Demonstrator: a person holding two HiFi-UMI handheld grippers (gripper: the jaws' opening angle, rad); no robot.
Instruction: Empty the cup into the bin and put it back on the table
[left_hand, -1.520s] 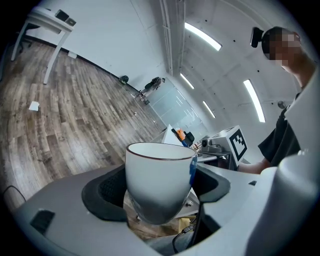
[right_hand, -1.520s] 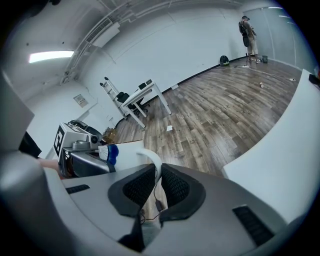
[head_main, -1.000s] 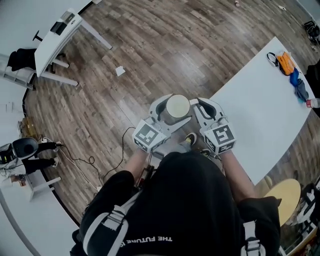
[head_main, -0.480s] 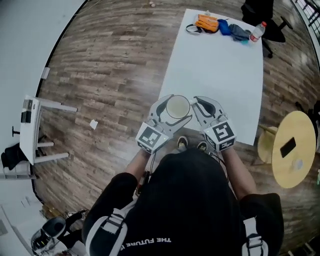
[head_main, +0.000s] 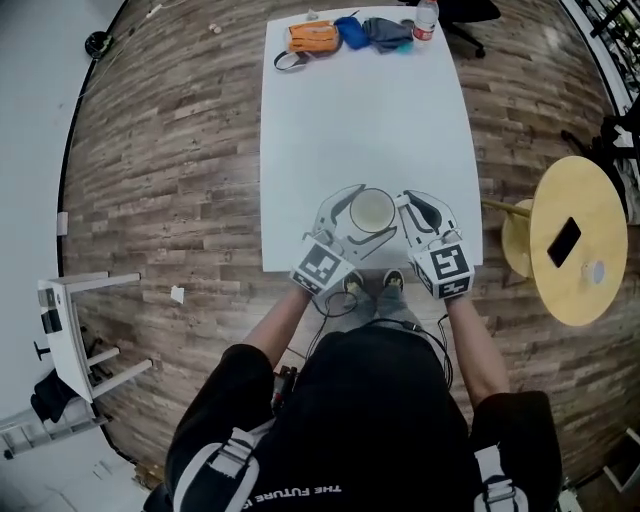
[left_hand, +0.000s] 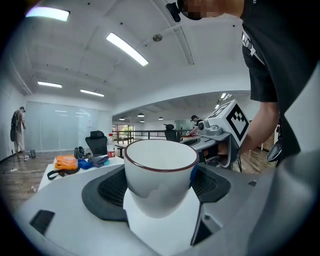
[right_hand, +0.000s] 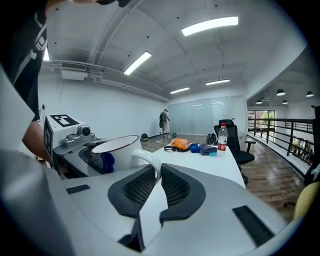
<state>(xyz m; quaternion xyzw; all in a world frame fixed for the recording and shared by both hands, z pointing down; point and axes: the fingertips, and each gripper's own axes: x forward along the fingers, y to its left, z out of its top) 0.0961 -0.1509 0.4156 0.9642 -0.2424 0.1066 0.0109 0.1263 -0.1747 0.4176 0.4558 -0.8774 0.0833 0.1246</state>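
- The counter (head_main: 360, 130) is stretching away in front of you, with a bottle (head_main: 425, 18) at its far end.
- Your left gripper (head_main: 350, 225) is clamping its fingers (left_hand: 107, 192) on the body of the cup (head_main: 372, 211).
- Your right gripper (head_main: 412, 212) is pinching the cup's handle (right_hand: 149, 161) between its fingers (right_hand: 177, 187).
- The cup is sitting upright between both grippers, over the counter's near end.

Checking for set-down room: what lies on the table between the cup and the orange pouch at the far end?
Nothing: the table is bare white between the cup and the pouch, as the head view shows.
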